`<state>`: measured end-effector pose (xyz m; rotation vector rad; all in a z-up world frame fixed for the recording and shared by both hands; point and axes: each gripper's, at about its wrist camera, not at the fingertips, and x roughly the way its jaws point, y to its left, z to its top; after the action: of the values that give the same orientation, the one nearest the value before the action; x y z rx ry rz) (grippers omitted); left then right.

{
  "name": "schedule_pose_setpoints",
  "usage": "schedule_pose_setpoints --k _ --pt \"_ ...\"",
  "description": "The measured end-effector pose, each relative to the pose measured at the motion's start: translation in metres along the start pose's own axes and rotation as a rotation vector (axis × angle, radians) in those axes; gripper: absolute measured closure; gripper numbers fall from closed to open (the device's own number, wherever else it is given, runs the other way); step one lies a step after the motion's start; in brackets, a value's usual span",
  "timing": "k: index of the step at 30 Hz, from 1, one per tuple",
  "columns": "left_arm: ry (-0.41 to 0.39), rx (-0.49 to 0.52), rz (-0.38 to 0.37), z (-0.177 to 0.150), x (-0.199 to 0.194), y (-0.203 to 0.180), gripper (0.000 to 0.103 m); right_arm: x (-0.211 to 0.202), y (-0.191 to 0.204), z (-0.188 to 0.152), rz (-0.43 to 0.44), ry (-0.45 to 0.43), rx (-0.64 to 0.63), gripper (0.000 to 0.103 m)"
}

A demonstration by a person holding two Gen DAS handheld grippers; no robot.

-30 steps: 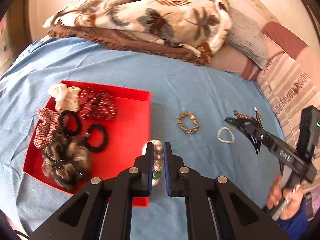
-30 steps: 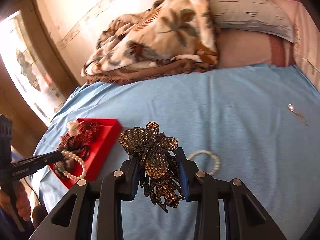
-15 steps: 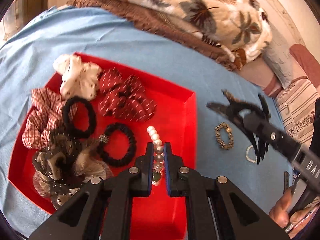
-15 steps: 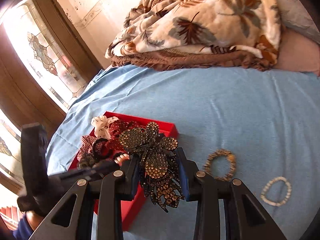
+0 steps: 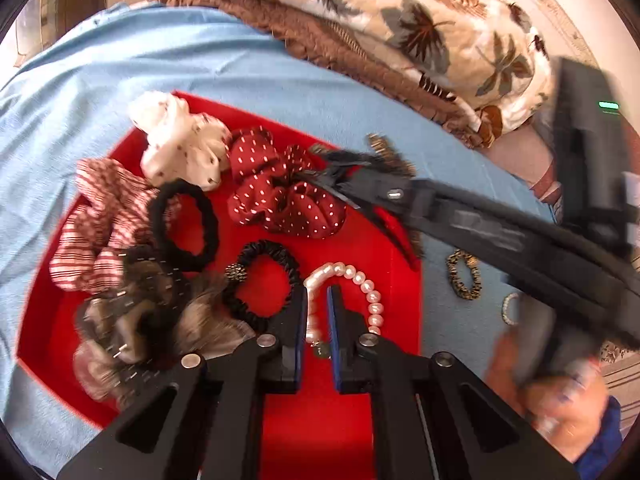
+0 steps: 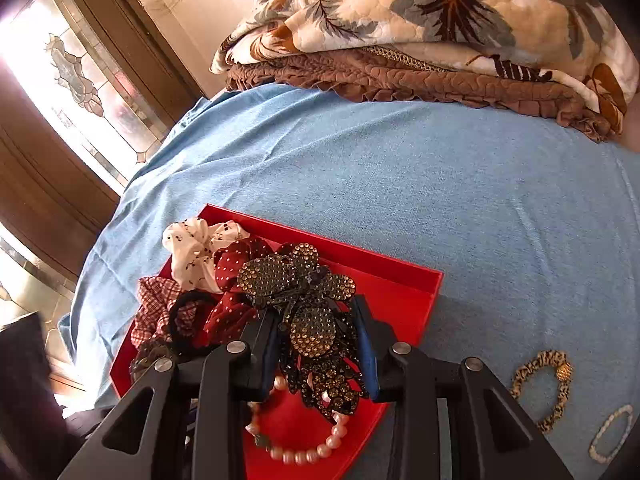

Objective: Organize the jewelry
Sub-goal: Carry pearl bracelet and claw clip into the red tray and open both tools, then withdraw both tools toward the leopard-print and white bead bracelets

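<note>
A red tray [image 5: 352, 424] lies on the blue bedsheet and holds several scrunchies and hair ties. My left gripper [image 5: 317, 316] is low over the tray, its jaws narrowly parted around a pearl bracelet [image 5: 362, 280] that lies on the tray floor. My right gripper [image 6: 318, 340] is shut on a rhinestone flower hair clip [image 6: 312, 320] and holds it above the tray's right part [image 6: 404, 292]. The pearl bracelet [image 6: 304, 452] shows under it. In the left wrist view the right gripper [image 5: 360, 184] reaches in from the right with the clip.
A leopard-print bracelet [image 6: 544, 384] and a small white bead bracelet [image 6: 610, 434] lie on the sheet right of the tray. A folded leaf-print quilt [image 6: 420, 20] sits at the back. A stained-glass window [image 6: 76, 80] is to the left.
Both grippers moved left over the red tray. The left one lowered the pearl bracelet onto the tray floor and its jaws parted slightly. The right one carried the clip above the tray.
</note>
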<state>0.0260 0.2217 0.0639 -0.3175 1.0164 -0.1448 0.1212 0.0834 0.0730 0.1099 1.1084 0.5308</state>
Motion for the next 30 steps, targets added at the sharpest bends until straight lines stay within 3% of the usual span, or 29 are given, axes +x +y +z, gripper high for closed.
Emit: schedule_pose_setpoints --k 2,5,10,13,15,21,24,30 --pt "-0.014 -0.006 -0.015 -0.004 -0.013 0.002 0.092 0.006 0.003 0.001 -0.035 0.002 -0.031 0.067" --pt "-0.036 -0.007 -0.008 -0.011 -0.03 0.004 0.081 0.012 0.007 0.0 -0.081 0.005 -0.075 0.066" --pt "-0.082 -0.006 0.055 -0.021 -0.052 0.006 0.073 0.015 0.002 -0.003 -0.129 0.003 -0.082 0.057" --pt "-0.099 -0.005 0.09 -0.025 -0.061 0.008 0.069 0.009 0.002 -0.003 -0.127 -0.007 -0.086 0.043" --pt "-0.115 -0.004 0.116 -0.027 -0.068 0.008 0.065 -0.001 0.005 -0.003 -0.127 -0.025 -0.1 0.034" --pt "-0.184 0.035 0.249 -0.032 -0.088 -0.001 0.055 -0.05 0.013 -0.012 -0.135 -0.09 -0.147 0.028" --pt "-0.23 0.064 0.328 -0.039 -0.102 -0.011 0.046 -0.078 0.009 -0.03 -0.138 -0.112 -0.137 0.028" --pt "-0.268 0.112 0.407 -0.051 -0.118 -0.03 0.042 -0.125 -0.008 -0.07 -0.154 -0.144 -0.073 0.027"
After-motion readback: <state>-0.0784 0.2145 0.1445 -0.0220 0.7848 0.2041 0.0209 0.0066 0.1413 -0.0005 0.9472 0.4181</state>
